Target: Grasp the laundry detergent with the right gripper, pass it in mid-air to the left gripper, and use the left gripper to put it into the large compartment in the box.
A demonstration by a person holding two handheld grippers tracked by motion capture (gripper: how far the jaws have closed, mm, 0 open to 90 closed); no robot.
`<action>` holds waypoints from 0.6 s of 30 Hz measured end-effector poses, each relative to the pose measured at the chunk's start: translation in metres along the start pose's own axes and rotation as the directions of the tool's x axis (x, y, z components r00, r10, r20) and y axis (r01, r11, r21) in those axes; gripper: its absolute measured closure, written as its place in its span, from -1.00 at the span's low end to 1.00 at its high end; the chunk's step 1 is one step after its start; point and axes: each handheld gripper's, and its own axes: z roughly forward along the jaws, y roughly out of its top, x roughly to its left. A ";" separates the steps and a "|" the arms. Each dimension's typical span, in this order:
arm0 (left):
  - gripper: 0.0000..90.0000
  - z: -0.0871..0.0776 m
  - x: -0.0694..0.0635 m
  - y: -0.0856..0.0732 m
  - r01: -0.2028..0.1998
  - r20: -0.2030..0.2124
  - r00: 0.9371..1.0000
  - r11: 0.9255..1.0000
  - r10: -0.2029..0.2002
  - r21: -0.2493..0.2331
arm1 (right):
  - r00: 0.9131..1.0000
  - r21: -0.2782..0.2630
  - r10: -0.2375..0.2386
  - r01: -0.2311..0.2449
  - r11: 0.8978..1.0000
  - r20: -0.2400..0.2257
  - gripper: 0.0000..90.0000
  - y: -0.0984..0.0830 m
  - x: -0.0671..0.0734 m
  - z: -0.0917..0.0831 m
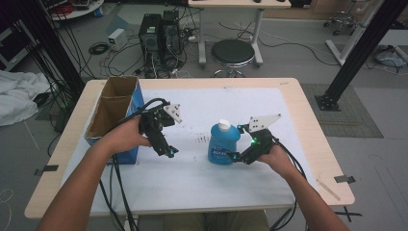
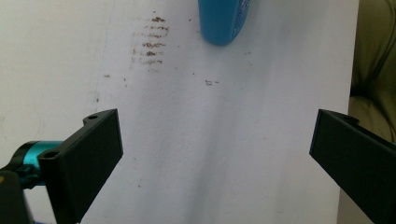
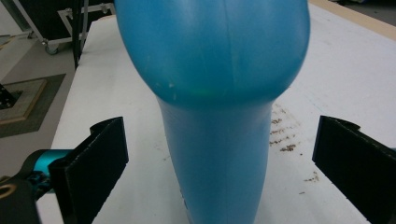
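A blue plastic bottle (image 1: 223,143) with a white cap stands upright near the middle of the white-covered table (image 1: 192,178). My right gripper (image 1: 234,158) is open just right of the bottle's base. In the right gripper view the bottle (image 3: 215,93) rises between the two spread jaws, which do not touch it. My left gripper (image 1: 166,151) is open to the left of the bottle, angled down at the table. The left gripper view shows the bottle's lower end (image 2: 224,21) far ahead beyond the gripper (image 2: 217,154).
An open cardboard box with blue sides (image 1: 115,115) stands at the table's left edge, next to my left hand. Brown smudges (image 1: 202,139) mark the white cover left of the bottle. A stool (image 1: 233,53) and computer towers (image 1: 159,36) stand beyond the table.
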 end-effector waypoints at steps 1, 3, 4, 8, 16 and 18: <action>-0.94 0.000 0.000 0.000 0.000 0.000 1.000 1.000 0.000 0.000 | 1.000 -0.002 0.002 -0.002 1.000 -0.002 -0.95 0.000 0.000 0.001; -0.94 0.000 0.000 0.000 0.002 0.000 1.000 1.000 -0.002 -0.002 | 1.000 -0.006 0.000 0.000 1.000 -0.004 -0.95 -0.001 0.000 0.003; -0.94 0.000 0.000 0.000 0.000 0.000 1.000 1.000 0.000 -0.001 | 1.000 -0.009 0.003 -0.003 1.000 -0.005 -0.95 -0.002 0.000 0.004; -0.94 0.001 0.000 0.000 0.002 0.000 1.000 1.000 -0.002 0.000 | 1.000 -0.022 -0.001 0.001 1.000 -0.004 -0.95 -0.002 0.000 0.008; -0.94 0.001 0.000 0.001 0.002 0.001 1.000 1.000 -0.002 0.000 | 1.000 -0.048 -0.013 0.013 0.999 -0.010 -0.87 -0.001 0.002 0.015; -0.94 0.001 0.000 0.000 0.002 0.001 1.000 1.000 -0.002 0.001 | 1.000 -0.055 -0.021 0.021 0.998 -0.012 -0.82 -0.001 0.002 0.017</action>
